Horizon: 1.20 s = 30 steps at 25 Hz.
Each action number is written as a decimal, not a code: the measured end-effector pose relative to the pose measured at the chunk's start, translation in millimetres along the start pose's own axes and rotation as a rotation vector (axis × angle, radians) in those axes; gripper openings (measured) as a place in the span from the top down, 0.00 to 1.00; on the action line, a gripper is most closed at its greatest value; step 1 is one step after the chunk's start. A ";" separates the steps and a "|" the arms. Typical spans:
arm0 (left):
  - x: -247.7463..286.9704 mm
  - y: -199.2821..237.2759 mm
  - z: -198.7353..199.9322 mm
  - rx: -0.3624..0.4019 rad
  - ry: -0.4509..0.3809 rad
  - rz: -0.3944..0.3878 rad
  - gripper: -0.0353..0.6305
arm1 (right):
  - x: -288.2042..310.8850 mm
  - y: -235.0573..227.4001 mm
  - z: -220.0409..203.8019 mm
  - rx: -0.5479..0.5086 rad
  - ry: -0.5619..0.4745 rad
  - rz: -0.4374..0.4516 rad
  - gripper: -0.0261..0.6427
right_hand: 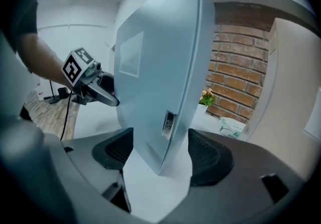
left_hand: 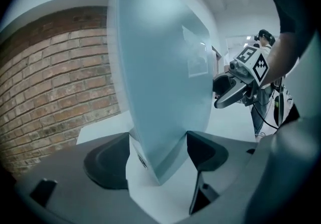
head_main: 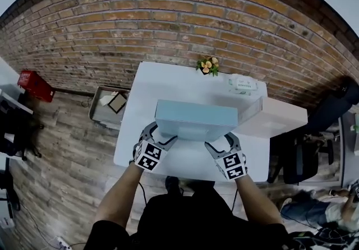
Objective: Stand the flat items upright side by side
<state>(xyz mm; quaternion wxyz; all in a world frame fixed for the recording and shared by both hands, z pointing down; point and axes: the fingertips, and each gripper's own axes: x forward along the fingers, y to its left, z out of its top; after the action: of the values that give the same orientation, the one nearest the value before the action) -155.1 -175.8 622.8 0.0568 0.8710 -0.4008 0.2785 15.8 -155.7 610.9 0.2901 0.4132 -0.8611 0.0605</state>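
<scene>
Head view: the stiff, probably light box (head_main: pixel 195 121) is clamped at its 7 and 5 o'clock corners by left hand-held gripper (head_main: pixel 159 136) and right hand-held gripper (head_main: pixel 223 142).

You wear a black short-sleeved top (head_main: pixel 190 218); the sleeves (head_main: pixel 101 233) are plain. Each hand carries a grey plastic tool. The left gripper (head_main: pixel 161 134) and the right gripper (head_main: pixel 221 140) both have curved grey fingers (head_main: pixel 147 131) lined with dark ribbed pads (right_hand: pixel 118 151). Each bears a cube (head_main: pixel 148 156) printed with black-and-white square markers. A thin black cable (right_hand: pixel 66 112) hangs from the left one.
</scene>
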 end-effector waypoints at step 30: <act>22.4 -127.8 71.9 -0.083 0.025 -0.184 0.44 | -119.8 -65.1 -28.3 0.189 -0.019 -0.025 0.36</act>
<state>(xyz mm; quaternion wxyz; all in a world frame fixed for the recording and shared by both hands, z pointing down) -18.5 -128.0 590.4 0.1233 0.8975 -0.3294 0.2660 135.8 -107.3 559.6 0.2423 0.4501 -0.8490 0.1336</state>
